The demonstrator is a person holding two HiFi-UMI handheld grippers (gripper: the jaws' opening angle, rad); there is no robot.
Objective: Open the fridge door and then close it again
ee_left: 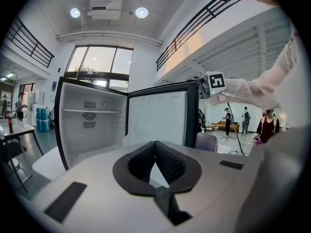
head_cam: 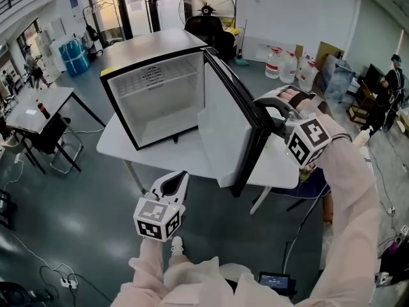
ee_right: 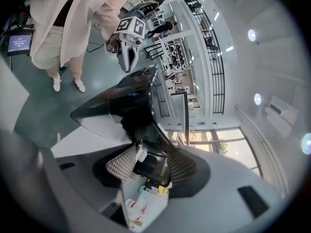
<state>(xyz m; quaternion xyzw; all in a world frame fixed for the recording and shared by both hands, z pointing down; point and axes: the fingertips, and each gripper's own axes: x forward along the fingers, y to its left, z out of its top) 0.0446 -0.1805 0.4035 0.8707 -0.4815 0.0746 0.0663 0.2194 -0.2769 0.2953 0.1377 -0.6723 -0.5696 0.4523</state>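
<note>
The fridge (head_cam: 153, 91) is sitting on the bench (head_cam: 118, 147), its door (head_cam: 220, 133) standing wide open — step 1 of 2 looks done. The right gripper (ee_right: 150, 163) jaws are clamping the door's edge; the left gripper (head_cam: 179, 179) is hanging low, jaws together, empty. Closing is remaining.

1. One small black-framed, white-lined fridge (head_cam: 160, 94) at the centre, with one open black-edged fridge door (head_cam: 223, 139).
2. Two white benches: the fridge's bench (head_cam: 115, 144) and a second bench (head_cam: 29, 110) at 9 o'clock.
3. One dark red-capped bottle (head_cam: 43, 109) on the second bench.
4. Two white grippers with marker cubes: left gripper (head_cam: 179, 176) at 6 o'clock, right gripper (head_cam: 271, 117) at 3 o'clock.
5. One round wire-caged standing fan (head_cam: 206, 5) at 12 o'clock.
</note>
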